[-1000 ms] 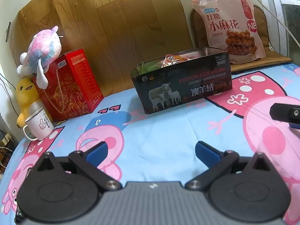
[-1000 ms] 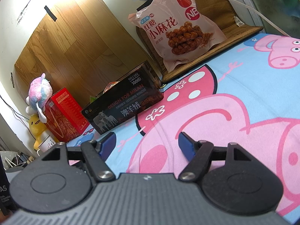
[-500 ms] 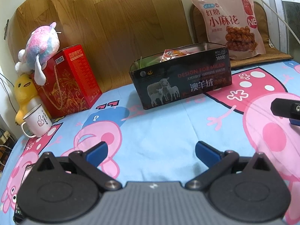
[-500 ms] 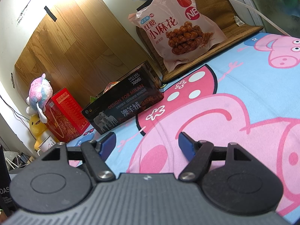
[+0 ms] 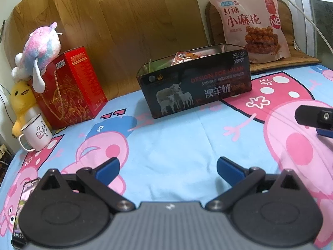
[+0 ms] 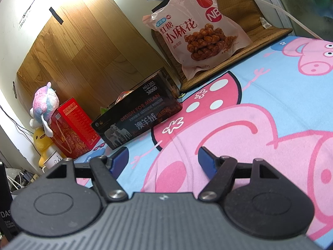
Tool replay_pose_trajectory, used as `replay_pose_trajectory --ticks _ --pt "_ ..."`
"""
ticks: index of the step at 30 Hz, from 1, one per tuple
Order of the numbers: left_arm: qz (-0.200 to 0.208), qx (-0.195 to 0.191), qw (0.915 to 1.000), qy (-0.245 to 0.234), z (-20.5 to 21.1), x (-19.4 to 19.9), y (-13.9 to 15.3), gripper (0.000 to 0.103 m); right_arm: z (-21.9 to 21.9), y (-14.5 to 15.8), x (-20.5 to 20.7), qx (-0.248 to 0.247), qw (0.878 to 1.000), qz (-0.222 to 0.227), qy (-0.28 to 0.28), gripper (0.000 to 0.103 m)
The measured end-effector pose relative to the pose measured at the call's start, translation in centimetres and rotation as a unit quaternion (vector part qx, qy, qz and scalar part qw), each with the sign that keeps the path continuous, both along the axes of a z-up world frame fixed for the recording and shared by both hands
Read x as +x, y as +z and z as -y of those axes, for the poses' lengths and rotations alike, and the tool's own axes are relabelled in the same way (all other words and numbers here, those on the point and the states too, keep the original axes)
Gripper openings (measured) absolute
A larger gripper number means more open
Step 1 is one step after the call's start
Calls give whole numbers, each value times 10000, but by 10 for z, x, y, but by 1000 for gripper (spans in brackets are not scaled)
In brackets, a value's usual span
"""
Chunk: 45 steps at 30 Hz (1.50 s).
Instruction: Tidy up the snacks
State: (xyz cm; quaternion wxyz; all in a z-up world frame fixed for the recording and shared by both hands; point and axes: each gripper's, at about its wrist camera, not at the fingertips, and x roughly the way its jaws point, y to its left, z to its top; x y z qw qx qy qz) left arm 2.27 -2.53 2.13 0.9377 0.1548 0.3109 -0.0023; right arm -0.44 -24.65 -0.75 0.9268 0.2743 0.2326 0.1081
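The left tool (image 5: pixel 167 169) is tilting upward and drawing back from the dark box (image 5: pixel 195 85), which is sliding lower in its view.

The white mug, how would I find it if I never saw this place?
Start at the wooden board leaning against the wall and go to its left end, where a red box stands on the cartoon-pig sheet. The white mug sits in front of the yellow duck toy; it alone has a handle and a thumbs-up drawing.

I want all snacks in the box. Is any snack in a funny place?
Yes. The big pink twisted-dough snack bag leans upright against the brown mat behind the black sheep-print box, outside it.
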Motion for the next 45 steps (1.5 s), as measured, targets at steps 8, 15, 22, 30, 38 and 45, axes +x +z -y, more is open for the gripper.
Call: replay_pose_trajectory --ticks 8,15,22,30,38,45 --pt "-38 46 10000 -24 2 0 -1 103 -1 0 1 9 10000 -2 4 76" --pt "-137 58 9999 42 1 4 -2 103 -1 0 1 13 10000 -1 5 76" --pt "-185 32 9997 140 -1 6 -2 103 0 0 0 18 10000 0 6 76" --pt "-178 56 9997 162 -1 7 -3 103 0 0 1 24 10000 1 6 76" --pt "-177 72 9997 150 -2 7 -2 103 0 0 1 27 10000 1 7 76" --pt "-176 79 9997 152 -1 7 -3 103 0 0 1 36 10000 -1 9 76"
